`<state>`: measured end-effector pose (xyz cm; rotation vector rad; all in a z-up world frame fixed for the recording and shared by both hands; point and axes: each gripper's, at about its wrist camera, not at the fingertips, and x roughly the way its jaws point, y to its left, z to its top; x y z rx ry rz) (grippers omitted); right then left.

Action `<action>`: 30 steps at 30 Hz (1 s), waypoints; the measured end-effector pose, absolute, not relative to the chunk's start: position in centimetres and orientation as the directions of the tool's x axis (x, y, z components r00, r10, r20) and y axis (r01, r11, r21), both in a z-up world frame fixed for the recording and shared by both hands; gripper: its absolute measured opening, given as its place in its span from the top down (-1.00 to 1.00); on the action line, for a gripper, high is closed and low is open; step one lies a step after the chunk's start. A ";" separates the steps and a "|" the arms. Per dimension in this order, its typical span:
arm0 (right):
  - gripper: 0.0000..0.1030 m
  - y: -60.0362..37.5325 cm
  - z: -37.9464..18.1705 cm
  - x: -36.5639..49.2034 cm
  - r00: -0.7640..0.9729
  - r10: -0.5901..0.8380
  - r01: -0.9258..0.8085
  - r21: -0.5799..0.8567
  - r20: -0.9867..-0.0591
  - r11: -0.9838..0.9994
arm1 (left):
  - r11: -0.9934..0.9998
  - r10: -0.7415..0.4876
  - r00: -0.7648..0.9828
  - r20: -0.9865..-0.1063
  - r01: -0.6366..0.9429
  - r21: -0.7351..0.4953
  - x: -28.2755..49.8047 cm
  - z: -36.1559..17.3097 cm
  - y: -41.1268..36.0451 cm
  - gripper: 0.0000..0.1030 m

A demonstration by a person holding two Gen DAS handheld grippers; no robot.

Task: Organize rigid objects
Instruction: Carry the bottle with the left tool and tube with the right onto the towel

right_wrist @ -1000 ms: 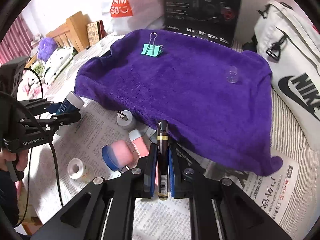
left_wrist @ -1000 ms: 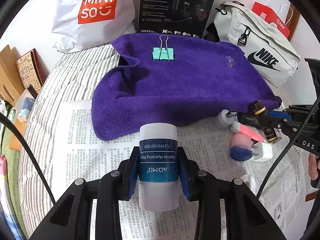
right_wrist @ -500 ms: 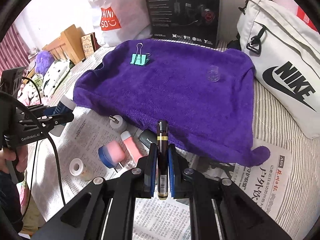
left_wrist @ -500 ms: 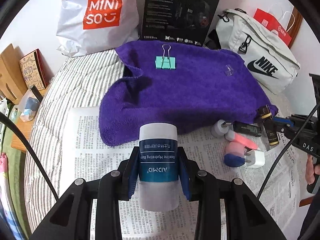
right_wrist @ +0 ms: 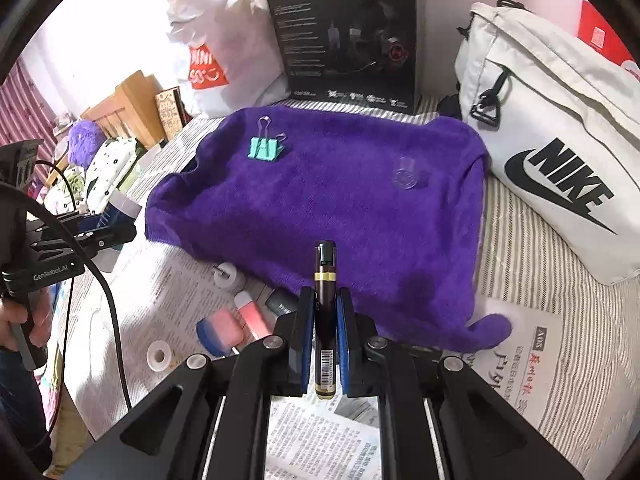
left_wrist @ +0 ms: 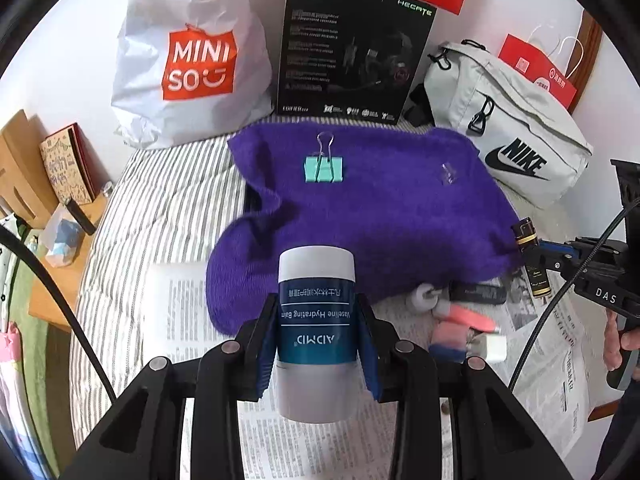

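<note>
My left gripper [left_wrist: 317, 322] is shut on a white and blue Vaseline balm jar [left_wrist: 317, 300], held above the newspaper in front of the purple towel [left_wrist: 380, 216]. My right gripper [right_wrist: 325, 312] is shut on a slim dark brown bottle with a gold band [right_wrist: 325, 308], held over the towel's [right_wrist: 340, 208] near edge. On the towel lie a teal binder clip [left_wrist: 323, 168] and a small clear cap [left_wrist: 447, 172]; both also show in the right wrist view, the clip [right_wrist: 265, 148] and the cap [right_wrist: 405, 172].
Loose items lie on the newspaper [right_wrist: 168, 292] by the towel: a grey plug [right_wrist: 224, 274], a pink tube [right_wrist: 252, 314], a pink and blue piece [right_wrist: 220, 332], a tape roll [right_wrist: 159, 356]. A Miniso bag [left_wrist: 188, 52], black box [left_wrist: 352, 48] and Nike bag [left_wrist: 508, 136] stand behind.
Both grippers have risen and pulled back from the bed with their objects still held; the towel and loose items look smaller and farther away.
</note>
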<state>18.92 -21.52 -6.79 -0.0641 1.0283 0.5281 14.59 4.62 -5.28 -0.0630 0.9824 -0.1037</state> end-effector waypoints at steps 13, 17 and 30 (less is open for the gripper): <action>0.80 -23.7 -6.2 22.1 0.427 0.371 -0.390 0.202 -0.825 0.898 | 0.991 -0.132 0.554 -0.822 0.077 -0.107 18.3 -4.2 4.0 0.34; 0.80 -23.9 -6.3 23.2 0.432 0.365 -0.377 0.203 -0.825 0.904 | 0.992 -0.130 0.552 -0.824 0.077 -0.105 19.9 -4.1 4.0 0.34; 0.80 -23.8 -9.3 28.0 0.402 0.323 -0.339 0.188 -0.857 0.922 | 0.992 -0.124 0.513 -0.849 0.066 -0.105 25.2 -6.6 3.9 0.34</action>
